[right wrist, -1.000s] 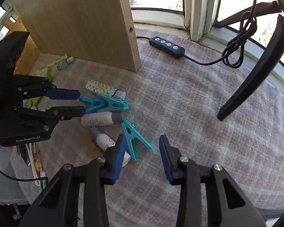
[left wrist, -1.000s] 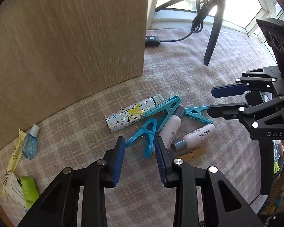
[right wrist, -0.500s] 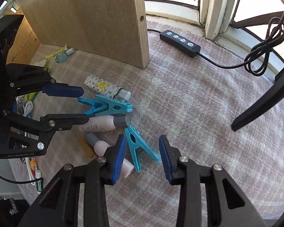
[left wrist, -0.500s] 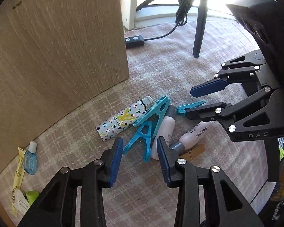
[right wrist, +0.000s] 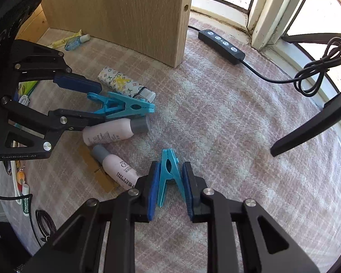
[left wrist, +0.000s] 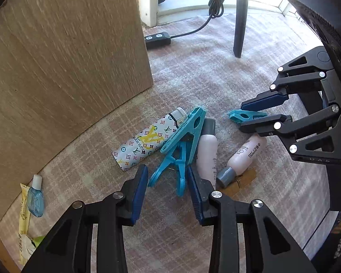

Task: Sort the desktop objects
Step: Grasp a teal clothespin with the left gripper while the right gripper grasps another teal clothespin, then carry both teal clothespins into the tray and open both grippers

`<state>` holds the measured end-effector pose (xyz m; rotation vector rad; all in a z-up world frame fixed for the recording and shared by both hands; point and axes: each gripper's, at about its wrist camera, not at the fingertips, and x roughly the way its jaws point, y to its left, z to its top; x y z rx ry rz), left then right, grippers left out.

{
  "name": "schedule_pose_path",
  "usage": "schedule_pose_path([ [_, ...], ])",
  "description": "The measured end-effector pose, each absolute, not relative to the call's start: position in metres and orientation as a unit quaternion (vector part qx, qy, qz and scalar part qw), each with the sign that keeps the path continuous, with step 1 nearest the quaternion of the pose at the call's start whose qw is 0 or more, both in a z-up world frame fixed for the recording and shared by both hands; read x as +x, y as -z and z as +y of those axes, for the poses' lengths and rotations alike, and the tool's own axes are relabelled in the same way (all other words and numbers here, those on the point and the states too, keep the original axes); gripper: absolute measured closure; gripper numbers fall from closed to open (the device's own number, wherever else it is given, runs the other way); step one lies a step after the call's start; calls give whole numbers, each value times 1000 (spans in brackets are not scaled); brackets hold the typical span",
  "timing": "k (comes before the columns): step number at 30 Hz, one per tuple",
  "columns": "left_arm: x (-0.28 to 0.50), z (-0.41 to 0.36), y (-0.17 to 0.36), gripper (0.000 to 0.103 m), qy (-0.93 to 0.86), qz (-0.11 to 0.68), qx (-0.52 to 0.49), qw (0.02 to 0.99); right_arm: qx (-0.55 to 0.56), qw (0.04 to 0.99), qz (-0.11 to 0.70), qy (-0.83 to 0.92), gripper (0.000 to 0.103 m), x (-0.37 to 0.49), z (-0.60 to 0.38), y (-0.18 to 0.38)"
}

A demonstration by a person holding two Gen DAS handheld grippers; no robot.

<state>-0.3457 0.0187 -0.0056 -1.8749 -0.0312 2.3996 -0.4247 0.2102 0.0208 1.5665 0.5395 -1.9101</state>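
On the checked cloth lies a pile: a patterned white tube (left wrist: 147,141), a large teal clip (left wrist: 188,127) over a smaller blue clip (left wrist: 177,175), and two pink bottles with grey caps (left wrist: 206,152) (left wrist: 243,157). My left gripper (left wrist: 167,170) points down and is closing a little; the smaller clip's handles lie between its fingers, and the pads stand clear of them. A third blue clip (right wrist: 170,170) lies apart to the right. My right gripper (right wrist: 171,167) is closing on it, its pads against both handles, and the clip still rests on the cloth.
A wooden panel (left wrist: 68,56) stands upright behind the pile. Beside it lie a blue dropper bottle (left wrist: 35,196) and a yellow sachet (left wrist: 23,216). A black control box (right wrist: 220,43) with its cable and a black stand leg (left wrist: 238,22) are near the window.
Both grippers have come down closer to the pile. The right jaws have narrowed around the separate blue clip. The left now straddles the smaller clip's handles.
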Motion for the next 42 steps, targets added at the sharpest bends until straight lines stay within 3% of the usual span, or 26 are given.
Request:
schedule_pose_path([
  [11, -326, 26, 0, 75, -795, -26, -605, 29, 588, 288, 172, 736, 83, -418, 217, -24],
  [23, -305, 60, -62, 75, -820, -38, -571, 24, 567, 269, 131, 767, 83, -371, 246, -78],
  [32, -288, 175, -112, 75, -829, 0, -545, 122, 558, 202, 87, 801, 83, -307, 370, -130],
  [42, -281, 329, -117, 75, -805, 0, -537, 250, 575, 93, 11, 813, 83, -227, 505, -126],
])
